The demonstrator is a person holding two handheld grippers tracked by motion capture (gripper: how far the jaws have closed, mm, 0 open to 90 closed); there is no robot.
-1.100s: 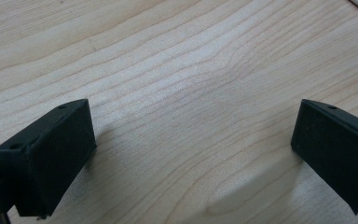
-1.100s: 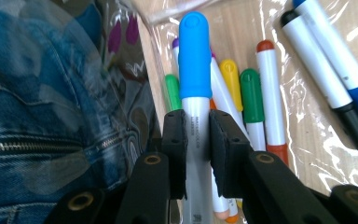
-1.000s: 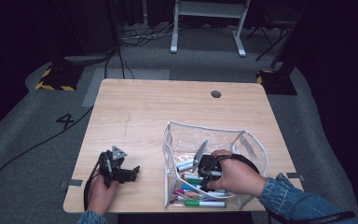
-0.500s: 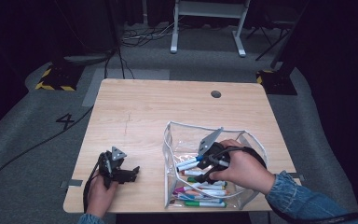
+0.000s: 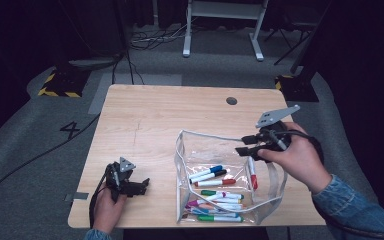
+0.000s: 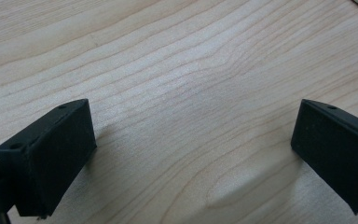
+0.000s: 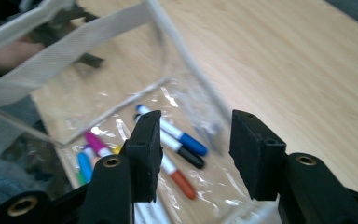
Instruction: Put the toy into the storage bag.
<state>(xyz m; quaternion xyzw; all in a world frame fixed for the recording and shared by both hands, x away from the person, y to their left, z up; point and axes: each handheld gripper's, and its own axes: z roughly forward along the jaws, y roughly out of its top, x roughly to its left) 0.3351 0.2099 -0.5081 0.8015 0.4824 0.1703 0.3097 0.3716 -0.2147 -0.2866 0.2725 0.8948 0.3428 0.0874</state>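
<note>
A clear plastic pouch (image 5: 220, 172) with white-trimmed edges sat on the near right part of the wooden table (image 5: 165, 120), its mouth open upward. Inside it lay a loose heap of markers (image 5: 215, 192): a blue-capped one (image 5: 206, 173) and a black-capped one toward the far side of the pouch, a red-capped one (image 5: 253, 172) against its right wall, and green, purple and blue ones piled at its near end.

The right gripper (image 5: 252, 144) hovered above the far right corner of the pouch, held in the person's right hand (image 5: 295, 157). Its jaws had just been closing a little after opening wide, and they stood spread with nothing between them; in the right gripper view (image 7: 196, 149) the markers showed below and beyond the gap, through the clear plastic.

Well to the left of the pouch, near the table's front edge, the left gripper (image 5: 141, 186) rested low on the wood in the left hand (image 5: 107, 210). Its jaws were spread wide apart over bare table, as the left gripper view (image 6: 191, 154) showed, pinching nothing.
</note>
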